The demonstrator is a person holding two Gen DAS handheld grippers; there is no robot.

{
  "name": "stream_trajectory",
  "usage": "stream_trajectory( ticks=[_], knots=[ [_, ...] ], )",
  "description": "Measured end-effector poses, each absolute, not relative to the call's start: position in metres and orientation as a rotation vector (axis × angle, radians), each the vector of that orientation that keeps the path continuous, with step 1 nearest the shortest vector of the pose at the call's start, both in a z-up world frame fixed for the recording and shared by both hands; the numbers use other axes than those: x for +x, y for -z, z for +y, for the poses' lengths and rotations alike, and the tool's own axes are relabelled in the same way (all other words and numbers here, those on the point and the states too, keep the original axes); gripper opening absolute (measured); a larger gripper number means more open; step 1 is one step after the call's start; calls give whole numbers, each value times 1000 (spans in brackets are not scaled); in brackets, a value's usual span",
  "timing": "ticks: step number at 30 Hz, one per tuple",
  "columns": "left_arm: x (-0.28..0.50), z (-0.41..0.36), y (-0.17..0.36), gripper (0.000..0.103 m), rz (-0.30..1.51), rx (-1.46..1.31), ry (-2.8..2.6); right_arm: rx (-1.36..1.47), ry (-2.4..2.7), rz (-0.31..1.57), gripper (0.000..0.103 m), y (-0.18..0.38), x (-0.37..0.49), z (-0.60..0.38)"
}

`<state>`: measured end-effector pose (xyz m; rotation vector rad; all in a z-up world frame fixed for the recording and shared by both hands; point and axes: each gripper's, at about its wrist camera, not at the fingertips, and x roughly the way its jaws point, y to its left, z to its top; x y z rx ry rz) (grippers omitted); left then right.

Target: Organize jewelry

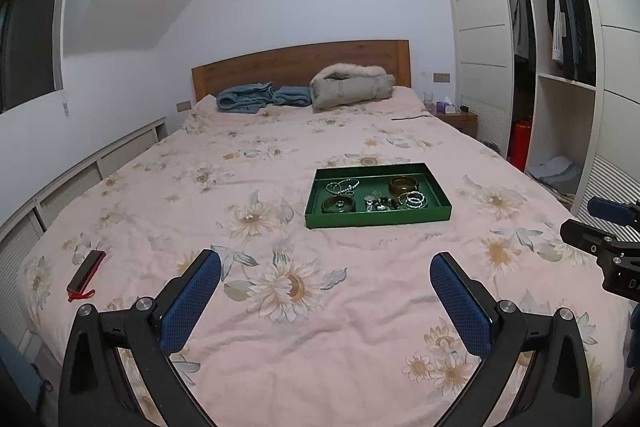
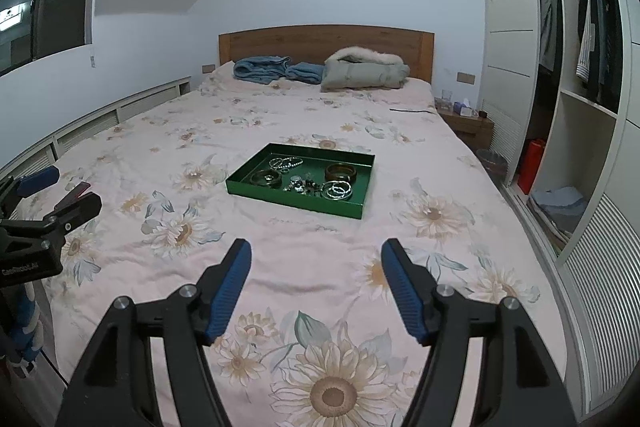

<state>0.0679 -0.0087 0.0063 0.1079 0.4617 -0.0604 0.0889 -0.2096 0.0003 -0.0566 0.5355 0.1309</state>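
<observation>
- A green tray [image 1: 378, 217] sits on the bed, out past the middle of the floral bedspread [image 1: 280, 327], and the jewelry is all inside it.
- In there: a brown bangle [image 1: 404, 185] at the far right, another brown bangle [image 1: 338, 203] at the near left, a tangle of silver chains [image 1: 342, 185] at the far left, silver bracelets [image 1: 416, 201] at the near right, dark beads [image 1: 382, 204] in the middle.
- Left gripper [image 1: 325, 277] hovers over the near bedspread, jaws wide apart, nothing between them, well short of the tray.
- Right gripper [image 2: 316, 261] likewise, jaws spread and empty, the tray ahead of it.
- A small red-and-black case [image 1: 86, 273] lies on the bedspread off to the left, well apart from the tray.
- At the headboard [image 1: 300, 65]: a folded blue blanket [image 1: 260, 98] and a grey fur-trimmed coat [image 1: 352, 87].
- Open wardrobe [image 2: 576, 47] on the right, clothes hanging.
</observation>
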Motion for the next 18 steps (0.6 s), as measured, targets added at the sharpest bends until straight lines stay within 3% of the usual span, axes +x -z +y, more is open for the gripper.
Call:
stream_trajectory(
  ticks=[18],
  knots=[
    [67,-7,2,103,492,99,70,-44,-110,563,66,15,94,-215]
  ],
)
